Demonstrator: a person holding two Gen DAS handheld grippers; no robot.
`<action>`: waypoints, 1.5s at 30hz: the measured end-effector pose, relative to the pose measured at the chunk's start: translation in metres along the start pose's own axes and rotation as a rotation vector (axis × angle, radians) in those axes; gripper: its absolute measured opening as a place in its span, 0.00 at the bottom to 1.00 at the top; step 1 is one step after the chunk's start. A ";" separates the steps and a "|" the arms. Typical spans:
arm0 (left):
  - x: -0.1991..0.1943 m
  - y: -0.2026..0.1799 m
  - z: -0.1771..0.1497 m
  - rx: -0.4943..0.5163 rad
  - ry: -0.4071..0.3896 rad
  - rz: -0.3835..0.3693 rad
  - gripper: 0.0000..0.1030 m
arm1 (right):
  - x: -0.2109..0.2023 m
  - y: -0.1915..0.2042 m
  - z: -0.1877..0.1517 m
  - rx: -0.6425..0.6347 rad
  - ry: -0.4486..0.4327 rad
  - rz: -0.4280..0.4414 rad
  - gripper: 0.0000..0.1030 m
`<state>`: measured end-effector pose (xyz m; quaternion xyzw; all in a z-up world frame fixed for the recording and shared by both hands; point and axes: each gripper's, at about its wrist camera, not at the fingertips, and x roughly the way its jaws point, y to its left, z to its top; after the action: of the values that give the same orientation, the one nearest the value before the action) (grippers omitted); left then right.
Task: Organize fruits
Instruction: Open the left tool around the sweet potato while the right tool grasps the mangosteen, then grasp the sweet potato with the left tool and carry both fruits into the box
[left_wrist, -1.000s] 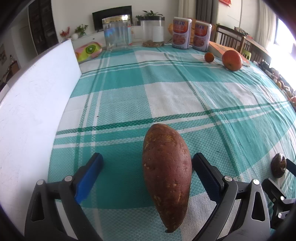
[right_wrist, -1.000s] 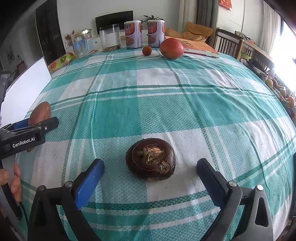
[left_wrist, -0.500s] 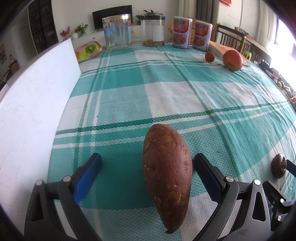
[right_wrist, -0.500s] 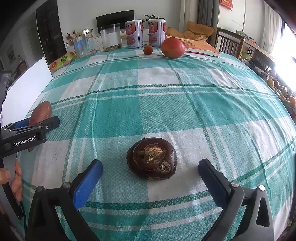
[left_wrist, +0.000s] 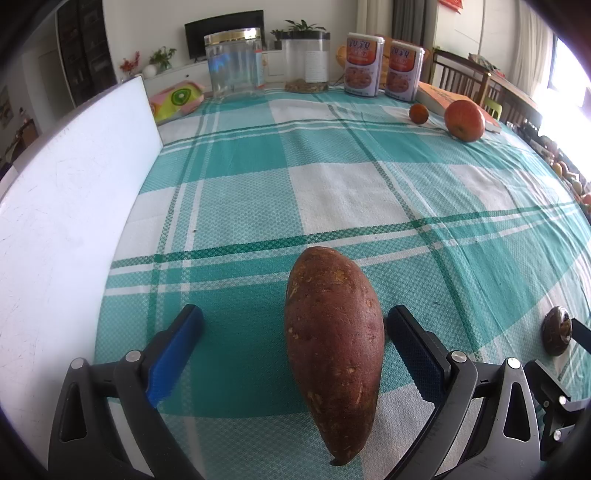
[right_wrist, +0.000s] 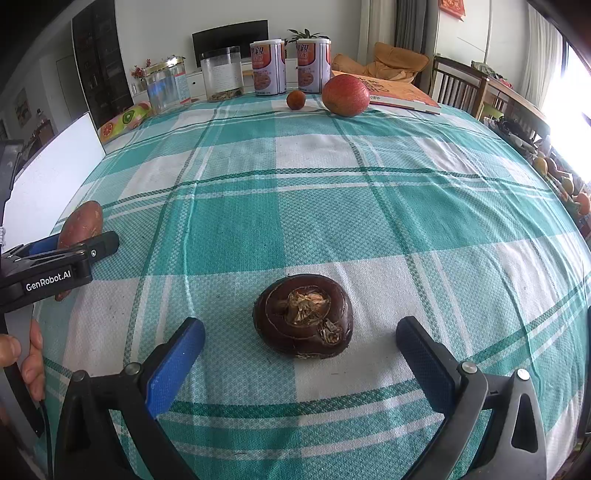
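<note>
A reddish-brown sweet potato (left_wrist: 334, 365) lies lengthwise on the checked cloth between the fingers of my left gripper (left_wrist: 293, 350), which is open; the right finger is close to its side, the left finger stands apart. It also shows in the right wrist view (right_wrist: 81, 227). A dark brown round taro (right_wrist: 303, 315) lies between the fingers of my right gripper (right_wrist: 299, 354), which is open and not touching it. The taro also shows in the left wrist view (left_wrist: 557, 330). A large red-orange fruit (right_wrist: 345, 95) and a small orange one (right_wrist: 296, 100) sit at the far edge.
A white board (left_wrist: 62, 229) lies along the table's left side. Jars (left_wrist: 235, 62), two tins (left_wrist: 380, 70), a book (right_wrist: 400, 96) and a kiwi-print pack (left_wrist: 177, 99) line the back. Chairs (right_wrist: 458, 86) stand at the right. The left gripper body (right_wrist: 51, 271) shows in the right wrist view.
Both grippers have edged very slightly forward toward their objects. Both stay open and nothing has been taken hold of.
</note>
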<state>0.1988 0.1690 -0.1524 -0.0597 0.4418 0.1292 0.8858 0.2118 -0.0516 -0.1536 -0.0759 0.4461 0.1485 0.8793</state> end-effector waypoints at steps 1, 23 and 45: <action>0.000 0.000 0.000 0.000 0.000 0.000 0.98 | 0.000 0.000 0.000 0.000 0.000 0.000 1.00; 0.000 0.000 0.000 0.000 0.001 0.000 0.98 | 0.000 0.000 0.000 0.001 0.000 0.000 1.00; -0.001 0.000 0.001 0.013 0.021 -0.023 0.98 | -0.004 -0.004 -0.001 0.021 -0.017 0.046 1.00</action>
<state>0.1989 0.1695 -0.1515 -0.0603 0.4513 0.1152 0.8829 0.2105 -0.0566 -0.1509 -0.0549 0.4417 0.1648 0.8802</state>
